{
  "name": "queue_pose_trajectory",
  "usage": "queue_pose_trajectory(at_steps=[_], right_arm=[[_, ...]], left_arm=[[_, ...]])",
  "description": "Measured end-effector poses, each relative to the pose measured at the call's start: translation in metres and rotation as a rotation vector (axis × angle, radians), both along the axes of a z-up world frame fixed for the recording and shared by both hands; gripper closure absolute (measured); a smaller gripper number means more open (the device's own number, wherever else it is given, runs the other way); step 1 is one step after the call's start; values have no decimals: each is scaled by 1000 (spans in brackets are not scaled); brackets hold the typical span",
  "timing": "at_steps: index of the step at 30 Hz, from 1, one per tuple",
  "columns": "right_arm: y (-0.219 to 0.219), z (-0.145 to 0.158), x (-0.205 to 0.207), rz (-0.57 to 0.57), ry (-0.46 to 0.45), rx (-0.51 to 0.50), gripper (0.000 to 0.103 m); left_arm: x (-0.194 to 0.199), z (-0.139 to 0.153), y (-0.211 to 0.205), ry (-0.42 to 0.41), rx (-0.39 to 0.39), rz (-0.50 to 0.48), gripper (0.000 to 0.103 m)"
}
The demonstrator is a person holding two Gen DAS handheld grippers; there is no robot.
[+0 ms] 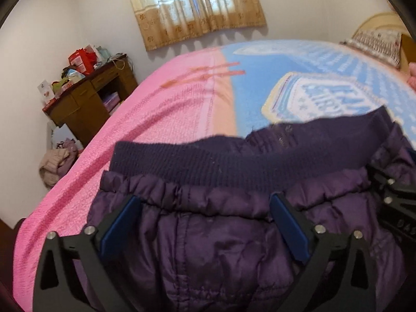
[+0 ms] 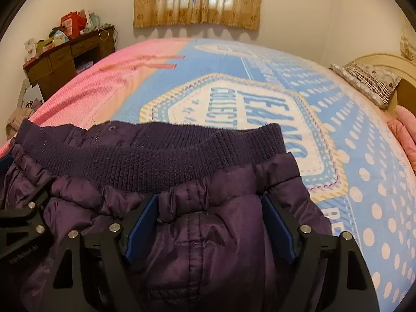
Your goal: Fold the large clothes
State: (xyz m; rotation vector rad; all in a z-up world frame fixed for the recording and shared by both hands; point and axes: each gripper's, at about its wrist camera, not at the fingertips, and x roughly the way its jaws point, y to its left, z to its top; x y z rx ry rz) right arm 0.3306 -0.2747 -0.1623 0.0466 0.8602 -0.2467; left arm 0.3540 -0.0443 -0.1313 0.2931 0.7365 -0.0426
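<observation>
Purple padded jacket (image 1: 208, 247) lay folded on the bed (image 1: 169, 109); I had both the left gripper (image 1: 205, 223) and right gripper (image 2: 210, 221) spread wide, gripping nothing. Fold seemed placed; next, pick a fresh edge.

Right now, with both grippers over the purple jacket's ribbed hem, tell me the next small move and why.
Probably draw both grippers back clear of the jacket. The left gripper and right gripper stand open, pads apart from the fabric, and the ribbed hem lies flat on the bed, so this fold looks placed.
</observation>
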Motion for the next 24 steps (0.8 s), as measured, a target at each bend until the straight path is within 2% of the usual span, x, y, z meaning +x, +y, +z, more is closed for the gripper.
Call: queue_pose_trajectory(at_steps=[3, 6, 12, 16, 24], right_arm=[[7, -3, 4, 2, 26, -49, 22], [13, -6, 5, 2, 40, -91, 21], [14, -7, 6, 2, 51, -109, 21], [20, -9, 8, 0, 59, -157, 21], [21, -9, 8, -1, 57, -165, 21]], left_arm=[[0, -3, -5, -7, 52, 8, 0], [-1, -4, -7, -10, 71, 14, 0], [-3, -5, -6, -16, 82, 19, 0], [-3, -6, -7, -16, 89, 20, 0], [-5, -9, -12, -25, 105, 25, 0]])
